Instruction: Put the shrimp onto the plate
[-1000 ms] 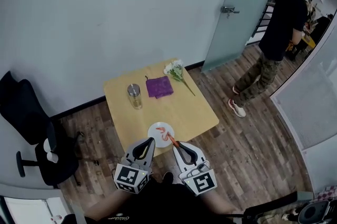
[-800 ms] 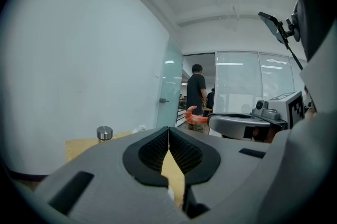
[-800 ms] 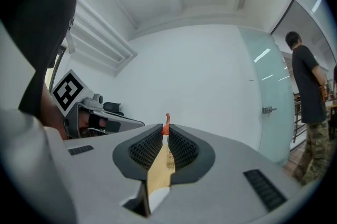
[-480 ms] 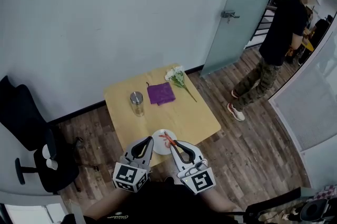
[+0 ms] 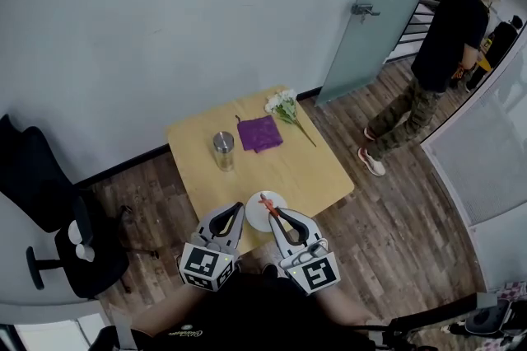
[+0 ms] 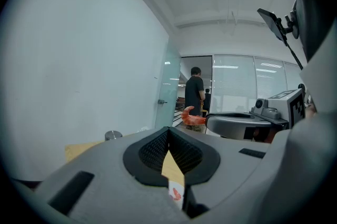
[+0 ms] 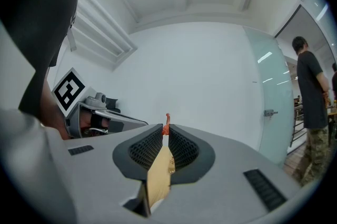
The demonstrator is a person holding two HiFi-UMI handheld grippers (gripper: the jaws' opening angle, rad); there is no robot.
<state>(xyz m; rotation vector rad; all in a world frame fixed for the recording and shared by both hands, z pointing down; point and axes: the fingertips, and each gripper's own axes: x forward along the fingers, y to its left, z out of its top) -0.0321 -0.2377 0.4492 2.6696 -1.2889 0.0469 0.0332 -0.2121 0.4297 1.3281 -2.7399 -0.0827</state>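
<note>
My right gripper (image 5: 272, 214) is shut on an orange shrimp (image 5: 266, 203) and holds it in the air over the white plate (image 5: 254, 214) at the table's near edge. In the right gripper view the shrimp (image 7: 167, 119) sticks up from between the closed jaw tips of the right gripper (image 7: 166, 128). The left gripper (image 5: 237, 210) hangs just left of the plate, shut on nothing. From the left gripper view I see the held shrimp (image 6: 192, 117) to the right. Below the left gripper's shut tips (image 6: 168, 130), a second shrimp (image 6: 177, 195) lies on the plate.
On the wooden table (image 5: 309, 168) stand a lidded glass jar (image 5: 224, 150), a purple cloth (image 5: 260, 133) and a bunch of white flowers (image 5: 284, 105). A black office chair (image 5: 49, 201) is at the left. A person (image 5: 436, 61) stands by the glass door (image 5: 370, 11).
The right gripper has carried the shrimp from the plate's right edge to over its middle. The left gripper stays beside it. The head view has shifted slightly.
</note>
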